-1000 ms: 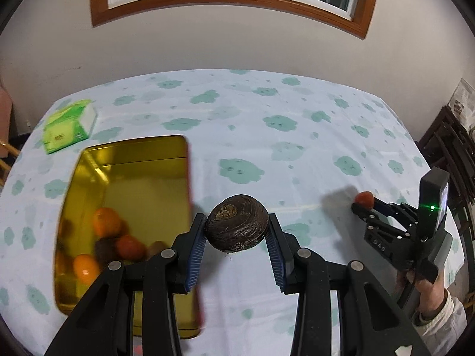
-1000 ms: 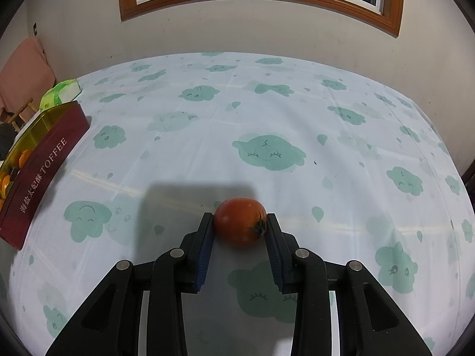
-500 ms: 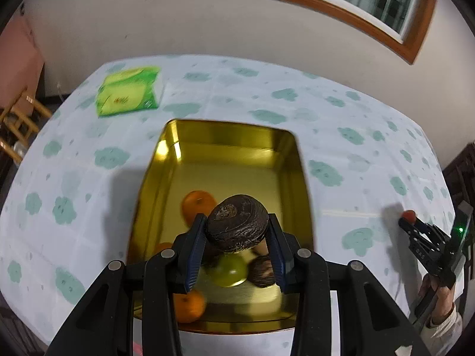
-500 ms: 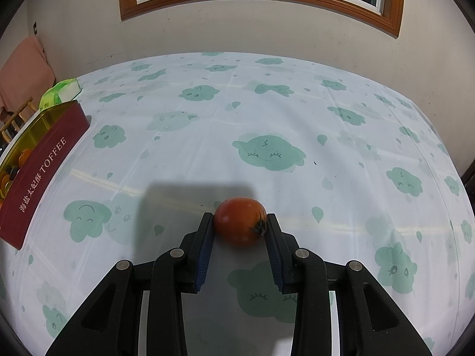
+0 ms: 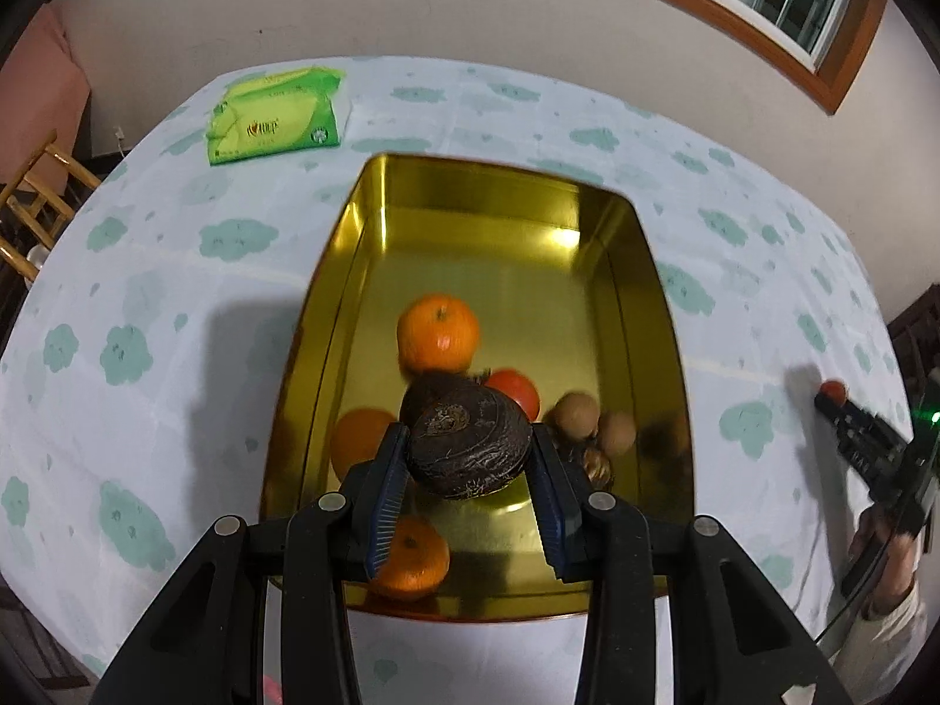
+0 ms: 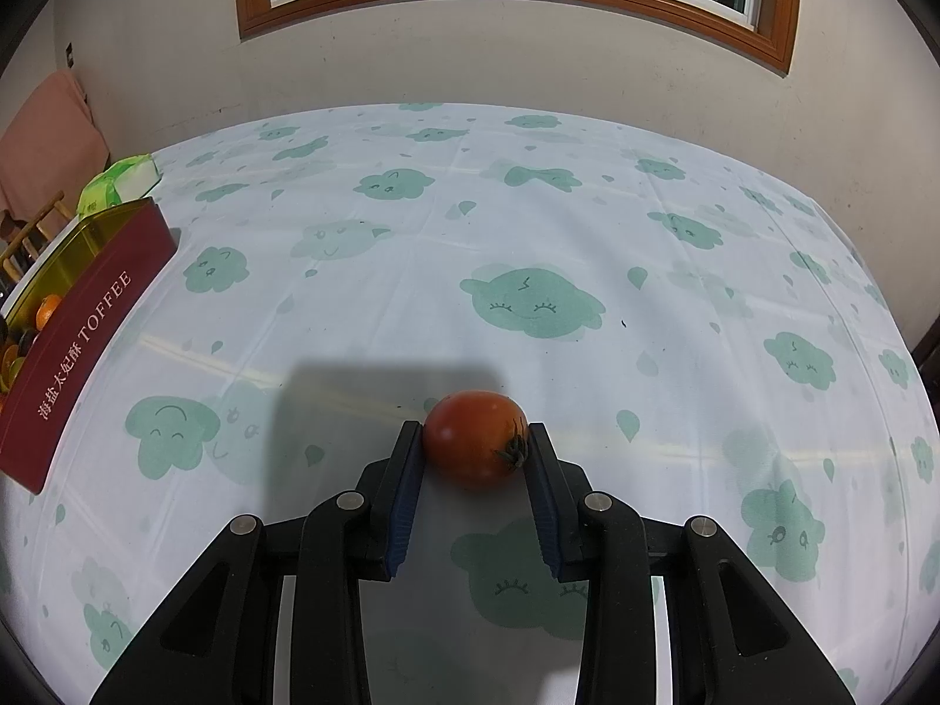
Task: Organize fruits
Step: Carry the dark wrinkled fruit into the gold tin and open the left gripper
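Note:
My left gripper (image 5: 469, 449) is shut on a dark brown wrinkled fruit (image 5: 470, 449) and holds it above the near half of the gold tin (image 5: 505, 182). In the tin lie oranges (image 5: 437, 332), a red tomato (image 5: 517, 390), small brown fruits (image 5: 578, 414) and another dark fruit. My right gripper (image 6: 476, 449) is shut on a red tomato (image 6: 474, 443) just above the tablecloth. It also shows in the left wrist view (image 5: 837, 402), far right. The tin shows in the right wrist view (image 6: 82, 317) at the left edge.
A green tissue pack (image 5: 273, 117) lies beyond the tin, and in the right wrist view (image 6: 120, 185). The table has a white cloth with teal cloud prints (image 6: 531, 299). A wooden chair (image 5: 35, 205) stands off the left edge. A wall with a window is behind.
My left gripper has carried the dark fruit left from the bare cloth to above the tin, and closer over it. The right gripper with its tomato has stayed still.

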The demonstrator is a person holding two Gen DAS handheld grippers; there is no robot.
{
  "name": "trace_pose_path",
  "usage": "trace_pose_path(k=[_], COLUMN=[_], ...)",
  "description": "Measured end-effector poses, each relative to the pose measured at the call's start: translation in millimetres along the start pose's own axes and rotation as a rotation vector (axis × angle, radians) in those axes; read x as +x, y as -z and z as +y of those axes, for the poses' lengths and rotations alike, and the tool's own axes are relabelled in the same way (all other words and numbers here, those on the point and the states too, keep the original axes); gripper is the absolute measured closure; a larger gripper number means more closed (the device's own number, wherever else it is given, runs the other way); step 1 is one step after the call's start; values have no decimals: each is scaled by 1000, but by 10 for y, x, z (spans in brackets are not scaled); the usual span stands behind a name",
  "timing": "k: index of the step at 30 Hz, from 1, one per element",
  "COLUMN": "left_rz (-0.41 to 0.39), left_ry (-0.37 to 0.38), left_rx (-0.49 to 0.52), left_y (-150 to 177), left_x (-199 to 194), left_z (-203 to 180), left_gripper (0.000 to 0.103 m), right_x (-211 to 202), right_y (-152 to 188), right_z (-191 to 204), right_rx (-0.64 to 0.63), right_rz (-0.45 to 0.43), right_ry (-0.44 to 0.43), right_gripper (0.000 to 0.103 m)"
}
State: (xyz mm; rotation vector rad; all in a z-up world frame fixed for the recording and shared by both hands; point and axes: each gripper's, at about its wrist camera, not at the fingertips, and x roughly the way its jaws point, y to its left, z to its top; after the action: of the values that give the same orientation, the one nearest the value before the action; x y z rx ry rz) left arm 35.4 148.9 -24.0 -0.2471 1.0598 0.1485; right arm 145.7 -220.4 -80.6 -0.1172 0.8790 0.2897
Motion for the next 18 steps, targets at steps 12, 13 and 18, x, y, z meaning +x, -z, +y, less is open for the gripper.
trace_pose_path(k=[12, 13, 18], left_rz=[-31, -34, -43], left_ry=[-33, -36, -45], left_rx=[43, 46, 54], left_y=[108, 113, 124], left_x=[69, 68, 50], left_z=[-24, -27, -38], left_gripper=[67, 67, 67], right_x=[0, 0, -1], right_y=[-1, -1, -2], right_z=[-1, 1, 0], right_rx=[-1, -1, -1], right_rz=[0, 0, 0], right_ry=[2, 1, 2], right_gripper=[68, 68, 67])
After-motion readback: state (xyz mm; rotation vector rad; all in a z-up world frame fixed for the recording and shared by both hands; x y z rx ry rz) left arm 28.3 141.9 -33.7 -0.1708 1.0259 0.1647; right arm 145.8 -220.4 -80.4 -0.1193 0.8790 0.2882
